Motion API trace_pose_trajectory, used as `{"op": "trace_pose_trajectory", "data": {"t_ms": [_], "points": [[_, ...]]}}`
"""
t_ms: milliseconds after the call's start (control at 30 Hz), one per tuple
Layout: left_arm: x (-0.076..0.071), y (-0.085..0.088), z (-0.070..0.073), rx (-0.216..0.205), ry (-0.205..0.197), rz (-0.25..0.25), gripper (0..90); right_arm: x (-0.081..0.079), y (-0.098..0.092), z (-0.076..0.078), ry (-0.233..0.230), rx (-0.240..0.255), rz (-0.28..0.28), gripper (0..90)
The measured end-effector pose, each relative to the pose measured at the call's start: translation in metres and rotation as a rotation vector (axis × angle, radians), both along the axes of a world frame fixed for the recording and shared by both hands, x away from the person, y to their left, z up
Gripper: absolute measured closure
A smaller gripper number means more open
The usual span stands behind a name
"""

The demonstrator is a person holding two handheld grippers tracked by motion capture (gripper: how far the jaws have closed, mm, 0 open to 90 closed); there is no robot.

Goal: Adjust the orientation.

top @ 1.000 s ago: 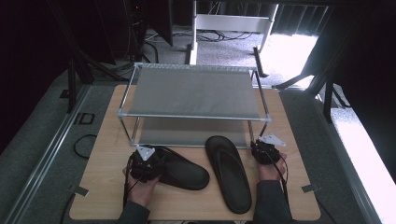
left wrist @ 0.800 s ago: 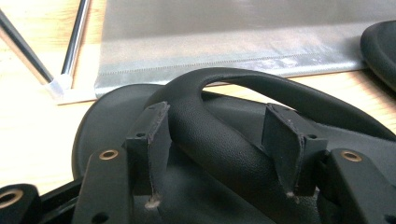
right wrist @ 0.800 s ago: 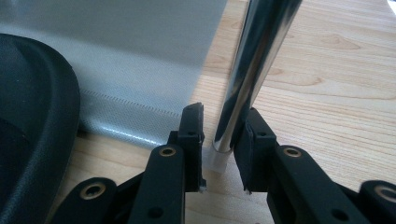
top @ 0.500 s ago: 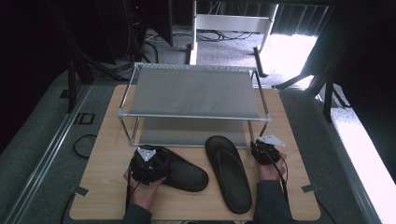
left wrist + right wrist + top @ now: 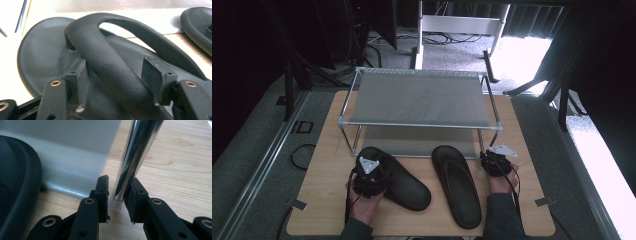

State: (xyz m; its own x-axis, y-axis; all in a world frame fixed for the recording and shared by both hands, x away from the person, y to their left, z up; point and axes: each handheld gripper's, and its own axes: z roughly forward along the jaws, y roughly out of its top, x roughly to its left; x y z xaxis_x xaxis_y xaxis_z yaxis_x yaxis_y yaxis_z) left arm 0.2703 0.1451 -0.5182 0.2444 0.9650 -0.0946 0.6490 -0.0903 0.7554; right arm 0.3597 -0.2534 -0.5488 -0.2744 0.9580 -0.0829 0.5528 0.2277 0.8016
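Two black flip-flop sandals lie on the wooden table in front of a two-shelf metal rack (image 5: 419,123). My left gripper (image 5: 371,172) sits over the left sandal (image 5: 404,186). Its jaws have just been closing. In the left gripper view the gripper (image 5: 116,75) has its pads pressed on both sides of that sandal's strap (image 5: 110,62). My right gripper (image 5: 488,159) is at the rack's front right leg (image 5: 480,142). In the right gripper view the gripper (image 5: 119,187) is shut around this chrome leg (image 5: 135,157), low near its foot. The right sandal (image 5: 457,185) lies loose between the hands.
The rack's grey mesh shelves (image 5: 422,95) carry nothing. Bare wood of the table (image 5: 324,167) shows left of the left sandal and right of the right hand. A cable (image 5: 299,155) loops on the floor at the left. Dark stands and cables are behind the table.
The left gripper has shifted very slightly over the left sandal. The right gripper and both sandals have stayed where they were.
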Motion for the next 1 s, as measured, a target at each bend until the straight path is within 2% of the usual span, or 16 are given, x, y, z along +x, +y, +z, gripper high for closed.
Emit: {"op": "trace_pose_trajectory", "data": {"t_ms": [33,100,200,233,267,367,533,700,800,900,967,1000], "points": [[0.000,0.000,0.000,0.000,0.000,0.000,43.8,0.000,0.000,0.000,0.000,0.000,0.000,73.2],[0.008,-0.002,0.001,0.021,-0.012,-0.044,45.5,0.000,0.000,0.000,0.000,0.000,0.000,73.1],[0.019,-0.005,0.002,0.019,-0.019,-0.092,49.5,0.000,0.000,0.000,0.001,0.000,-0.001,73.2],[0.019,-0.005,0.002,0.019,-0.019,-0.092,50.8,0.000,0.000,0.000,0.001,0.000,-0.001,73.2],[0.027,-0.008,0.002,0.011,-0.022,-0.122,50.8,0.000,0.000,0.000,0.001,0.001,-0.001,73.3],[0.036,-0.012,0.001,-0.004,-0.025,-0.152,55.2,0.000,0.000,0.000,0.001,0.002,-0.001,73.4],[0.051,-0.021,0.000,-0.004,-0.046,-0.212,59.2,0.000,0.000,0.000,0.002,0.002,0.001,73.5],[0.059,-0.030,-0.001,0.025,-0.085,-0.279,60.2,0.000,0.000,-0.001,0.002,0.002,0.002,73.5],[0.063,-0.032,-0.003,0.031,-0.083,-0.290,60.0,0.000,0.000,-0.001,0.002,0.001,0.002,73.6],[0.063,-0.032,-0.006,0.024,-0.068,-0.274,59.3,0.000,0.000,-0.001,0.002,0.001,0.002,73.5],[0.059,-0.028,-0.007,0.014,-0.074,-0.242,51.5,0.000,0.000,-0.001,0.002,0.001,0.003,73.5],[0.055,-0.026,-0.007,0.007,-0.081,-0.243,45.2,0.000,-0.001,-0.001,0.002,0.001,0.004,73.5]]}}
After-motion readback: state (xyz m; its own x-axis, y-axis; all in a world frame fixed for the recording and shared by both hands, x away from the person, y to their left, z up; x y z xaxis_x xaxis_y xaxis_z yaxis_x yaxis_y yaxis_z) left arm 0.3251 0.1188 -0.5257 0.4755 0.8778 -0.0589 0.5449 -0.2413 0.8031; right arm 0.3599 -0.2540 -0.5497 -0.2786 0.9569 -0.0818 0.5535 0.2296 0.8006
